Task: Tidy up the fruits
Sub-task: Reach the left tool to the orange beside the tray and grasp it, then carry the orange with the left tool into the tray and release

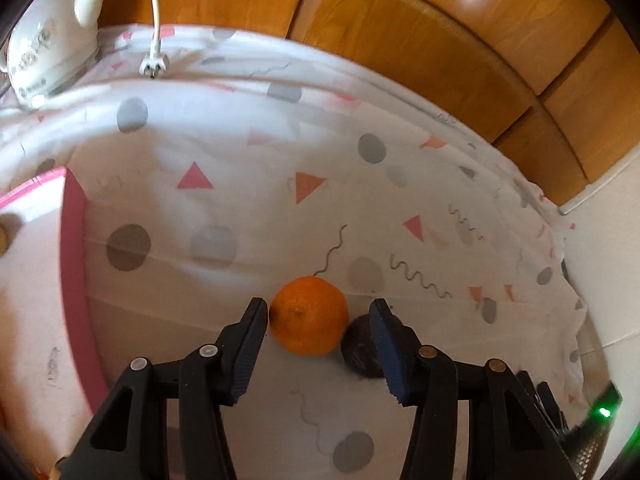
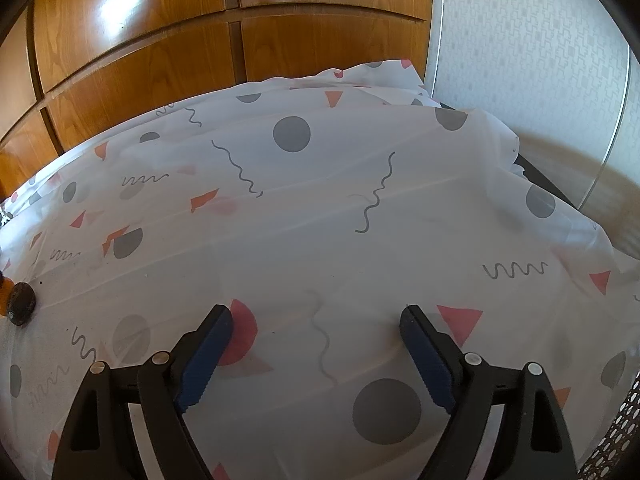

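An orange (image 1: 308, 315) lies on the patterned white cloth (image 1: 240, 184). A dark round fruit (image 1: 360, 350) lies just right of it, partly hidden behind my right finger. My left gripper (image 1: 319, 305) is open, its fingertips on either side of the orange, not touching it. My right gripper (image 2: 316, 312) is open and empty over bare cloth (image 2: 320, 200). The dark fruit (image 2: 21, 303) also shows at the far left edge of the right wrist view, with a sliver of the orange (image 2: 3, 292) behind it.
A pink-rimmed tray (image 1: 74, 280) is at the left, with a yellowish fruit (image 1: 3, 240) at its edge. A white kettle (image 1: 48, 48) and a loose plug (image 1: 153, 66) lie at the back left. Wooden cabinets (image 1: 400, 20) stand behind. A mesh basket (image 2: 612, 440) is at the lower right.
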Tool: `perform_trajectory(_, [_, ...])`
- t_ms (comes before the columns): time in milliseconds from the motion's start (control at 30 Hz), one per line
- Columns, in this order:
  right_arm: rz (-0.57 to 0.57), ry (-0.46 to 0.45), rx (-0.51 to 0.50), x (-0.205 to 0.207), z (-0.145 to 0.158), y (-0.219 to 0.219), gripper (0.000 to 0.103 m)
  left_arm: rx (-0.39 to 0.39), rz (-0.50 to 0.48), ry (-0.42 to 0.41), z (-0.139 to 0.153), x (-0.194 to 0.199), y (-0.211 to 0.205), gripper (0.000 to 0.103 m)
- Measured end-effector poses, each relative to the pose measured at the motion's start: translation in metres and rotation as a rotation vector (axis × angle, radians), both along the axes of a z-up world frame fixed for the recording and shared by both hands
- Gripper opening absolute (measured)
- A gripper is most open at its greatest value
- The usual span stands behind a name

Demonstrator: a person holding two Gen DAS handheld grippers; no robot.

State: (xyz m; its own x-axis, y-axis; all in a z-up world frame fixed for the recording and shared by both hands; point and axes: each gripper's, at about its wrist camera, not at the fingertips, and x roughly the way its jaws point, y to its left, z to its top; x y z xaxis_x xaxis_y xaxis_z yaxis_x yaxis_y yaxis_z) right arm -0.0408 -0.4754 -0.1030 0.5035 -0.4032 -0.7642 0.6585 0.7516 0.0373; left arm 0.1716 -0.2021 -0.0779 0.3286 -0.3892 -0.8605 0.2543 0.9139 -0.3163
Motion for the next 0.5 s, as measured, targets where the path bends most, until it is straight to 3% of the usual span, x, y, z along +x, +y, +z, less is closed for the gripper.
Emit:
perform_trajectory(33, [0.000,0.000,0.000,0.000,0.000,0.000,0.089,-0.007,0.009,0.020,-0.006,0.002,0.001,0.043])
perform_trajectory(67, [0.000,0.000,0.000,0.000,0.000,0.000,0.089,-0.016,0.018,0.021,-0.007,0.003,0.003,0.041])
perform_trajectory(200, [0.000,0.001,-0.002,0.000,0.000,0.001,0.089,-0.062,0.040,0.036,-0.005,0.003,0.014,0.040])
perform_trajectory(500, [0.000,0.003,-0.004,0.001,0.000,0.001,0.089,-0.049,0.029,-0.014,0.014,-0.019,0.032,0.040])
